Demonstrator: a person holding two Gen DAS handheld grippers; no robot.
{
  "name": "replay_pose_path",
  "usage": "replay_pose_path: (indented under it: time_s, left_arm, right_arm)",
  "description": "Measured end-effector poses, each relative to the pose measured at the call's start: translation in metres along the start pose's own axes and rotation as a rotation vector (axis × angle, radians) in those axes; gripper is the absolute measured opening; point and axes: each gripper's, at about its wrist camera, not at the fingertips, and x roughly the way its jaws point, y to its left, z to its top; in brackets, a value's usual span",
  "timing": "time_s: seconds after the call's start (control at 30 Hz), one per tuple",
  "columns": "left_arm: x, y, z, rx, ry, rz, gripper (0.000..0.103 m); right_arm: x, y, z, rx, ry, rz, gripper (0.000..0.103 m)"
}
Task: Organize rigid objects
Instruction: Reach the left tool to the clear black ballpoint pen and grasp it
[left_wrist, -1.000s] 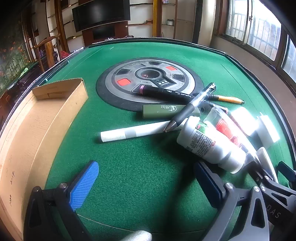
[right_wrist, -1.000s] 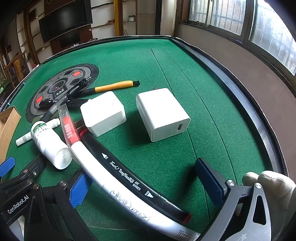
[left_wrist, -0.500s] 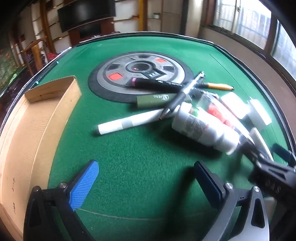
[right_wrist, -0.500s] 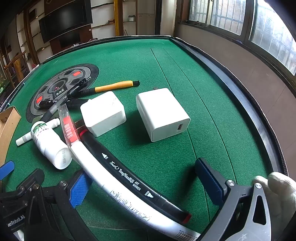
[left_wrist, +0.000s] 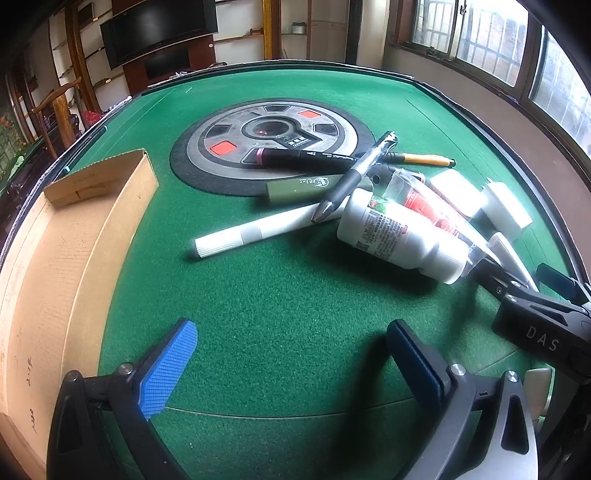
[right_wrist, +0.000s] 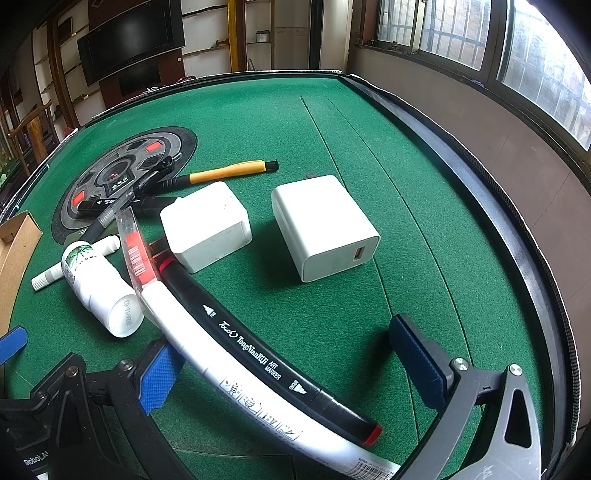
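A pile of pens and small items lies on the green felt table (left_wrist: 280, 295). In the left wrist view a white bottle (left_wrist: 399, 232), a white marker (left_wrist: 258, 230), a black pen (left_wrist: 354, 177) and an olive tube (left_wrist: 306, 186) lie ahead and to the right of my open, empty left gripper (left_wrist: 291, 354). A cardboard box (left_wrist: 55, 258) stands at its left. In the right wrist view my right gripper (right_wrist: 284, 358) is open over a black art marker (right_wrist: 258, 354) and a white tube (right_wrist: 207, 354). Two white chargers (right_wrist: 207, 227) (right_wrist: 325, 225) and the white bottle (right_wrist: 99, 291) lie beyond.
A round grey and black disc (left_wrist: 273, 136) is set in the table's middle, with a black marker (left_wrist: 306, 158) and a yellow pen (right_wrist: 229, 171) by it. The raised table rim (right_wrist: 480, 192) runs along the right. The right gripper's body (left_wrist: 539, 317) shows in the left wrist view.
My left gripper has shifted, so the pile sits further right and farther ahead in its view. The right wrist view is almost unchanged; the gloved hand at its right edge has left the frame.
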Motion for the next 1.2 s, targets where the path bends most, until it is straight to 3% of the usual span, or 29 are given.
replay_pose_path:
  time_s: [0.1, 0.27, 0.33, 0.4, 0.6, 0.7, 0.83, 0.9, 0.93, 1.03, 1.13, 1.2]
  left_arm:
    - [0.000, 0.000, 0.000, -0.001, 0.000, 0.000, 0.102]
    - [0.000, 0.000, 0.001, -0.001, 0.000, 0.000, 0.102]
    - [0.000, 0.000, 0.001, 0.000, 0.000, 0.001, 0.102]
    - [0.000, 0.000, 0.001, -0.002, 0.000, 0.001, 0.102]
    - [-0.001, 0.000, 0.002, 0.000, -0.001, 0.004, 0.102]
    - [0.000, 0.001, 0.002, -0.003, -0.001, 0.004, 0.102]
    - [0.001, 0.000, 0.003, -0.008, -0.002, 0.008, 0.102]
    - [0.001, 0.001, 0.002, -0.011, -0.003, 0.007, 0.102]
    - [0.001, 0.001, 0.002, -0.013, -0.003, 0.008, 0.102]
    - [0.000, 0.000, 0.001, -0.022, -0.003, 0.019, 0.102]
    - [-0.001, 0.000, 0.001, 0.002, 0.007, 0.000, 0.102]
    - [-0.008, 0.004, 0.001, 0.008, 0.022, -0.062, 0.101]
  right_arm:
    - [0.000, 0.000, 0.000, -0.010, 0.001, 0.007, 0.103]
    - [-0.001, -0.003, 0.003, -0.102, 0.059, 0.094, 0.103]
    - [0.001, -0.003, -0.002, -0.084, 0.059, 0.123, 0.103]
    - [0.002, 0.000, 0.001, -0.109, 0.095, 0.081, 0.103]
    - [-0.008, -0.005, -0.007, -0.129, 0.132, 0.109, 0.103]
    - [-0.044, -0.021, -0.017, -0.076, 0.029, 0.178, 0.103]
    - [-0.110, -0.034, -0.014, -0.030, -0.312, 0.146, 0.103]
    - [-0.119, -0.039, -0.006, 0.013, -0.425, 0.183, 0.103]
    - [-0.112, -0.039, 0.005, 0.031, -0.415, 0.222, 0.103]
    - [-0.081, -0.027, 0.046, 0.039, -0.318, 0.197, 0.101]
    - [-0.074, -0.013, 0.057, 0.027, -0.413, 0.094, 0.099]
    - [-0.073, -0.008, 0.048, 0.012, -0.462, 0.079, 0.100]
